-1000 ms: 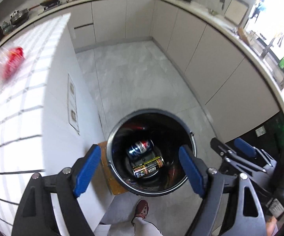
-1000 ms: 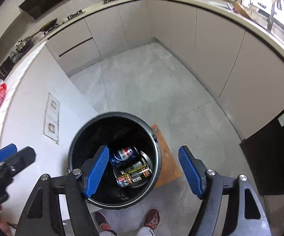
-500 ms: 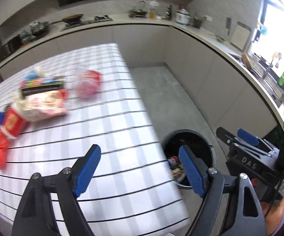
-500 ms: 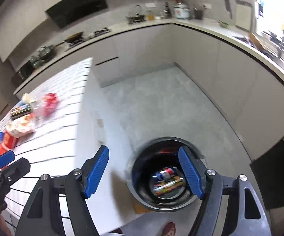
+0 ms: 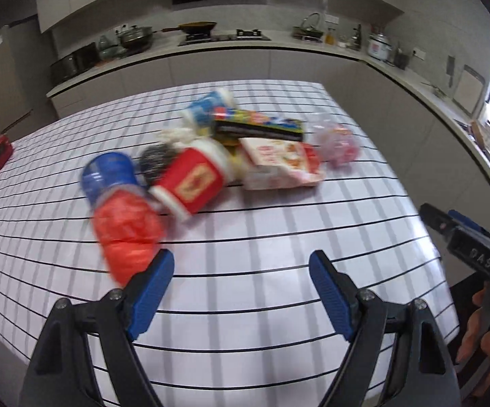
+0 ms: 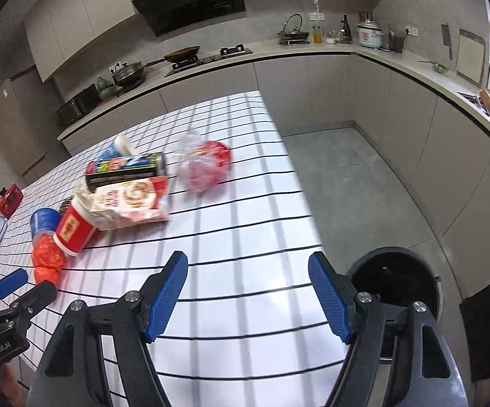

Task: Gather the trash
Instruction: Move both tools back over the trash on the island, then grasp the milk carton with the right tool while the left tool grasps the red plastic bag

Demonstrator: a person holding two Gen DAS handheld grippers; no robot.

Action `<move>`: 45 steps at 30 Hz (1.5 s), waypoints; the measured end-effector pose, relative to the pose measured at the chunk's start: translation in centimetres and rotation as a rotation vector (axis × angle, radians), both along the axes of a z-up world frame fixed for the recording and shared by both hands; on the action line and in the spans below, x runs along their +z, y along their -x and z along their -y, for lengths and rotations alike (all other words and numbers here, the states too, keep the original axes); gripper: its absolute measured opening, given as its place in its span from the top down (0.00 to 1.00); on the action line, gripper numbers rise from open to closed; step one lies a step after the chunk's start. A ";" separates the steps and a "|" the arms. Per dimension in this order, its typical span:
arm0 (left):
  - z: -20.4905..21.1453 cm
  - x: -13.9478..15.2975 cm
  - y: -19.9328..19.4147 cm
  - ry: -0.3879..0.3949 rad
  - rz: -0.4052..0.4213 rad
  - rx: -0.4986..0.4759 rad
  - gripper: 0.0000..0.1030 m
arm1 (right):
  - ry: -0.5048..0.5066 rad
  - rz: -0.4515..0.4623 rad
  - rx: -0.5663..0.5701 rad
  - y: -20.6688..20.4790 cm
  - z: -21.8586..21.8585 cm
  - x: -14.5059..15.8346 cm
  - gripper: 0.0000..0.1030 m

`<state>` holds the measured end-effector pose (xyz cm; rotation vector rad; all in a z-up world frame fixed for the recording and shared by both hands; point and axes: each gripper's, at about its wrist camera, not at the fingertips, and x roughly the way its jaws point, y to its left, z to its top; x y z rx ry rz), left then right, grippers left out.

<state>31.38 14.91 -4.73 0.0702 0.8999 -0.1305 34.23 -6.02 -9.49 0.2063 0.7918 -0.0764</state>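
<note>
Currently both tongs are empty and spread wide: left tongs and right tongs each hover over bare checked cloth on the counter, nothing between the pads; reads as the approach to the next pick, with jaws set wide because the items ahead are bulky cups and bags; trash sits in one loose cluster toward the far-left part of the counter, probably dumped together, so items overlap and lean on each other; nearest to the left tongs is a red plastic bag, just beyond its left finger and touching a blue cup; beside that a red paper cup lies on its side, leaning against a white-and-red snack bag; a dark flat snack box rests on top of the pile further back; a clear bag with red contents lies slightly apart on the right side of the cluster, the closest item to the right tongs but not within reach of the pads; the bin stands on the floor off the counter's near right corner, partly hidden behind the right finger of the right tongs, likely parked there for short carries; motion blur in the left view, so fine detail on the pile is unclear.
</note>
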 end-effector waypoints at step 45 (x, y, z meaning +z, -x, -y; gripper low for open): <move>-8.8 -5.6 -6.5 -0.011 -0.120 0.313 0.19 | -0.018 -0.082 0.223 -11.0 -6.8 -2.6 0.27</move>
